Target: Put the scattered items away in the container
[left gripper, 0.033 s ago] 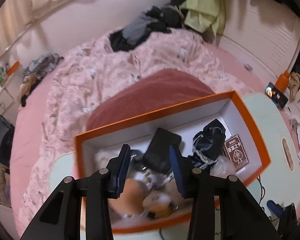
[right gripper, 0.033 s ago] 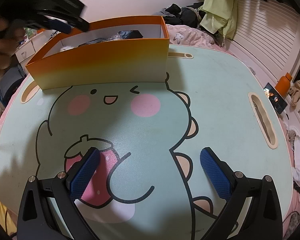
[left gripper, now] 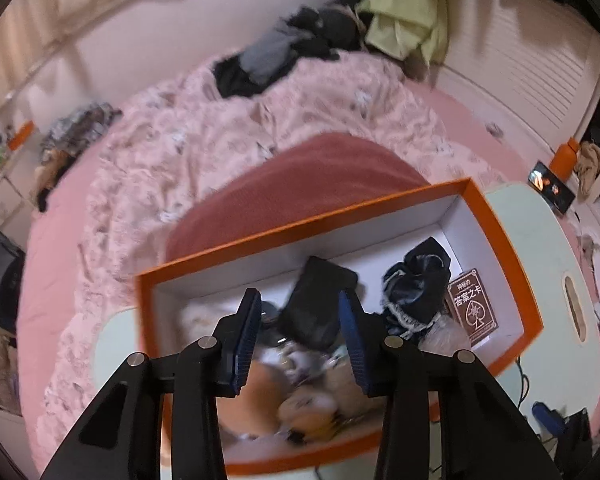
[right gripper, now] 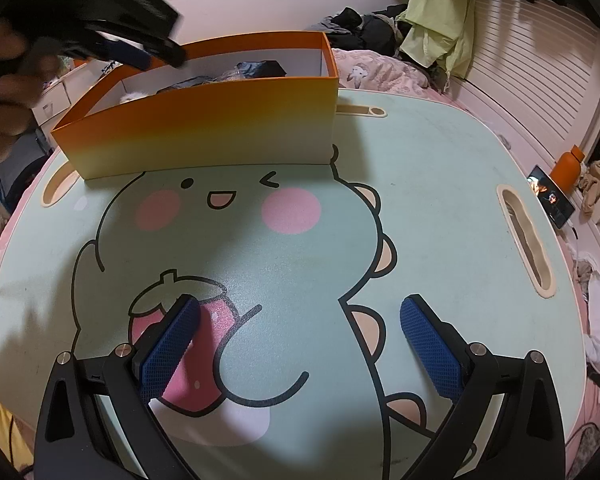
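Container [left gripper: 512, 264] | card box [left gripper: 473, 306] reads 答案之卡 | left fingers [left gripper: 246, 340] narrow, empty | right fingers [right gripper: 428, 348] wide

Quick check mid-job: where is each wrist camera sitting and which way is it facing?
Left wrist: above the orange box, angled down into it; left tongs show, nothing gripped.
Right wrist: low over the table, facing the box's side; right tongs wide open, a blurred hand upper left.
Shared: box, table.
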A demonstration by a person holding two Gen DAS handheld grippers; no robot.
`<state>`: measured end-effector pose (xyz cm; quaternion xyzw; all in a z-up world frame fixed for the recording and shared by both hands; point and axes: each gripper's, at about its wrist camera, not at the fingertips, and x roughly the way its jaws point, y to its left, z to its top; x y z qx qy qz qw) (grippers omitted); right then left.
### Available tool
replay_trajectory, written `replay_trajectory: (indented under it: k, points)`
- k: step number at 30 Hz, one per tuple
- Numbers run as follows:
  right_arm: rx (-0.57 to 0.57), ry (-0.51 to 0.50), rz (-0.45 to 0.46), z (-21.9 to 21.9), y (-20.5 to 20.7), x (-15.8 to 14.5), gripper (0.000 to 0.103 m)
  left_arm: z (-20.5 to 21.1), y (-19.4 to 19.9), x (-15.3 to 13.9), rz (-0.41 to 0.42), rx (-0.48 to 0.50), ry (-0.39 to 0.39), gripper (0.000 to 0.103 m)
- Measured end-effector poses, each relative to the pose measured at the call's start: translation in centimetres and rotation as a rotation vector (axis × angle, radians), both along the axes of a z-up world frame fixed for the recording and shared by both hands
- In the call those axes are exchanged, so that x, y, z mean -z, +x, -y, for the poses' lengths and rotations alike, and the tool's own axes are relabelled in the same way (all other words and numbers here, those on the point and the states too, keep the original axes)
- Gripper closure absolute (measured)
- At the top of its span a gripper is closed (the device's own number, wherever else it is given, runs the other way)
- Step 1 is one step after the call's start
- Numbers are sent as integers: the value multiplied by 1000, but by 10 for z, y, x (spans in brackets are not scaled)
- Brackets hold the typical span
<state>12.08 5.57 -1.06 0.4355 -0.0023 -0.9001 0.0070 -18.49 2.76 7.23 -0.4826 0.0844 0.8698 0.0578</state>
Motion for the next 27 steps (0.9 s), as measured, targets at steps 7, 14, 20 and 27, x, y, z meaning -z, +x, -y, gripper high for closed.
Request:
replay_trajectory:
  k: [7,14,20,27]
  points:
    - [5,0,-1,1,0,1,3,-12,-19,21,88,33,-14,57]
    - [7,-1,-1,1,0,1,3,-12,-24,42,122,54,-15,65]
    - [5,0,1,2,-1,1,3,2,-3,2,8,71,78,66]
    - [7,0,0,1,-1,1,3,33,81,-43,-157,108,168,66]
